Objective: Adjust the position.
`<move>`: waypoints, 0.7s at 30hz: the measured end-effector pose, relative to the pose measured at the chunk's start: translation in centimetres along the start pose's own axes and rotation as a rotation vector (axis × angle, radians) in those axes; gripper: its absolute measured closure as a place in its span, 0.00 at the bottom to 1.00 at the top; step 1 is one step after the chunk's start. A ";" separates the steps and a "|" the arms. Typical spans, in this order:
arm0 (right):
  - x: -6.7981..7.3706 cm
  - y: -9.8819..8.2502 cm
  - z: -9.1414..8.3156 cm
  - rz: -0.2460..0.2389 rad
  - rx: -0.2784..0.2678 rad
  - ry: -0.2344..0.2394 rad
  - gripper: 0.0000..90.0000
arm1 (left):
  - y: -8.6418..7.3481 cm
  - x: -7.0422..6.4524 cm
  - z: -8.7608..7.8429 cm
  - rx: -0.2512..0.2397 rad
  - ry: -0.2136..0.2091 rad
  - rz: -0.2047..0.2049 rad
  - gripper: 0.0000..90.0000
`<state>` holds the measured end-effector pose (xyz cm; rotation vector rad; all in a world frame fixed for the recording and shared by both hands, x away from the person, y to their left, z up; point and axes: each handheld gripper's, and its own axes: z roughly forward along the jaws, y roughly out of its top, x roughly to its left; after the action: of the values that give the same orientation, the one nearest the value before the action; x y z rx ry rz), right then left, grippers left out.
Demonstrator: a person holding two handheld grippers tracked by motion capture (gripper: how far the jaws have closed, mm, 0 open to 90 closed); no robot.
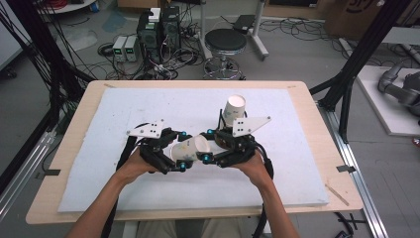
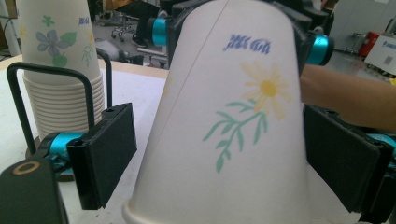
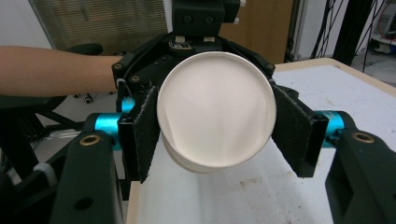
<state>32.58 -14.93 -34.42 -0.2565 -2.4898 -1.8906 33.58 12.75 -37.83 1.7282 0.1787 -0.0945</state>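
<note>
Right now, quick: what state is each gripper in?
Left gripper: open, jaws around the wide end of the paper cup, one pad clear of it.
Right gripper: shut on the paper cup's narrow end.

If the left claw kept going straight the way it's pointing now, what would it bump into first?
Most likely the right claw facing it. The paper cup already sits between the left claw's pads, its closed end toward the right claw, which grips it there. Depth is hard to judge, but nothing else lies between them.
</note>
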 end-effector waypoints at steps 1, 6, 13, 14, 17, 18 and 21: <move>0.0 0.0 0.0 0.000 0.000 0.000 0.41 | 0.0 0.0 0.0 0.000 0.000 0.000 0.14; 0.0 0.0 -0.2 -0.002 -0.005 0.000 0.41 | -0.2 0.1 0.1 0.019 0.009 -0.009 0.14; 0.1 0.0 -0.2 -0.005 -0.005 0.003 0.41 | -0.3 0.1 0.1 0.025 0.009 -0.002 0.16; 0.1 0.0 -0.3 -0.006 -0.011 0.000 0.41 | -0.4 0.0 0.1 0.029 0.008 0.002 0.16; 0.1 0.1 -0.3 -0.006 -0.013 0.004 0.41 | -0.4 0.0 0.1 0.029 0.003 0.005 0.17; 0.1 0.1 -0.2 -0.007 -0.011 0.004 0.41 | -0.4 0.0 0.1 0.029 0.002 0.005 0.18; 0.1 0.1 -0.3 -0.008 -0.011 0.005 0.41 | -0.5 0.0 0.0 0.030 0.003 0.004 0.18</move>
<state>32.46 -15.16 -34.28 -0.2419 -2.4812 -1.9061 33.52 12.78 -38.28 1.7585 0.1769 -0.0922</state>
